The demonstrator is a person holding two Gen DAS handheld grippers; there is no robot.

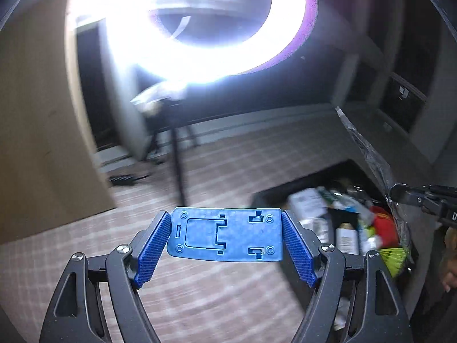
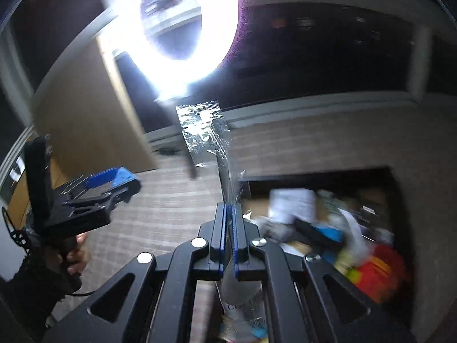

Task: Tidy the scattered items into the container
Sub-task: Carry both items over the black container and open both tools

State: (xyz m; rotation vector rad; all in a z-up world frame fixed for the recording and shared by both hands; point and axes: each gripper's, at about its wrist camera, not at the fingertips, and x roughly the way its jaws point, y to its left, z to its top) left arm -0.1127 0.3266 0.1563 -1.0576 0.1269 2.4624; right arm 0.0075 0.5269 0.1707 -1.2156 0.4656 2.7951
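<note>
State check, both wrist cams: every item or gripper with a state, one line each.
left gripper: shut on blue plastic plate, held flat across its pads.
right gripper: shut on clear wrapped utensil, which sticks up past the fingertips.
black container: open-topped, on the carpet, already holding mixed items.
ring light: on, glaring.

Left gripper (image 1: pixel 225 240): black frame, blue cross-hatched pads (image 1: pixel 154 247), holding a blue plastic plate (image 1: pixel 228 235). Right gripper (image 2: pixel 228 228): black, blue pads, clear crinkly wrapper (image 2: pixel 204 131). Floor (image 1: pixel 228 154) grey-beige striped. Container (image 2: pixel 322 175) black; red packet (image 2: pixel 377 268) inside.
</note>
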